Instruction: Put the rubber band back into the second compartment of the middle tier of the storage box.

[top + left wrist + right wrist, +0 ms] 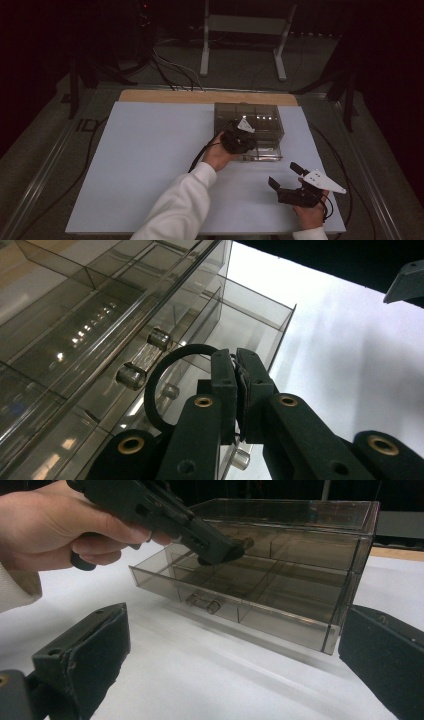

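Bench (150,165), white-topped: one smoky clear drawer box (260,122); left gripper (239,141) at its front, grip apparently closed; right gripper (285,181) apart, jaws spread.

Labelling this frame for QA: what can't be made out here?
- Where the black ring sits: in the left gripper view the left gripper is shut on it, its lower arc hidden behind the jaws.
- Drawer contents: the smoky walls of the clear drawer box and glare obscure them in the high view.
- Right gripper jaws: open, tips cut off by the right gripper view's bottom edge.
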Demonstrator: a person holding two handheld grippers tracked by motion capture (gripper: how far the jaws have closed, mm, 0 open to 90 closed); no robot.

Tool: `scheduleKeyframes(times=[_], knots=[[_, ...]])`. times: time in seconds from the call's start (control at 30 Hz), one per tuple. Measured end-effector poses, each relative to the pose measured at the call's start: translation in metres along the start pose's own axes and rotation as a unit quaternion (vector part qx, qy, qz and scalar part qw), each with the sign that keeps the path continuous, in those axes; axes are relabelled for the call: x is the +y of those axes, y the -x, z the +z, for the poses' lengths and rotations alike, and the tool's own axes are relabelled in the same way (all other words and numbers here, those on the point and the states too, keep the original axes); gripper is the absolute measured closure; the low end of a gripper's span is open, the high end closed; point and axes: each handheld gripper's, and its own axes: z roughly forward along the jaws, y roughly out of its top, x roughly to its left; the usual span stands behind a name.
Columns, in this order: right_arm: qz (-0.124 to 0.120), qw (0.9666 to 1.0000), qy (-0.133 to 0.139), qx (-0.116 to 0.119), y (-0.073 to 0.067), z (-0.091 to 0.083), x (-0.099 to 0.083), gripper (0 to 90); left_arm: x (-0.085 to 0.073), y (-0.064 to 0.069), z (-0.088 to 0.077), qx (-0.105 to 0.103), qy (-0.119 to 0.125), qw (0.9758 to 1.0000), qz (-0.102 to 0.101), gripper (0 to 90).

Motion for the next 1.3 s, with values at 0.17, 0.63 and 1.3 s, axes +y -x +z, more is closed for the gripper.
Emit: scheduleKeyframes(times=[0.17, 0.63, 1.3], knots=[[0.0, 1.0, 0.0, 0.0, 0.0, 0.0, 0.0, 0.9, -0.001, -0.001, 0.003, 0.001, -0.005, 1.0, -0.001, 88.3], [0.0, 1.0, 0.0, 0.001, 0.0, 0.0, 0.0, 0.9, -0.003, -0.003, 0.009, 0.003, -0.018, 0.9998, -0.003, 88.2], [0.0, 1.0, -0.001, 0.001, 0.0, 0.0, 0.0, 0.9, -0.006, -0.004, 0.017, 0.001, -0.03, 0.9995, -0.009, 88.0]])
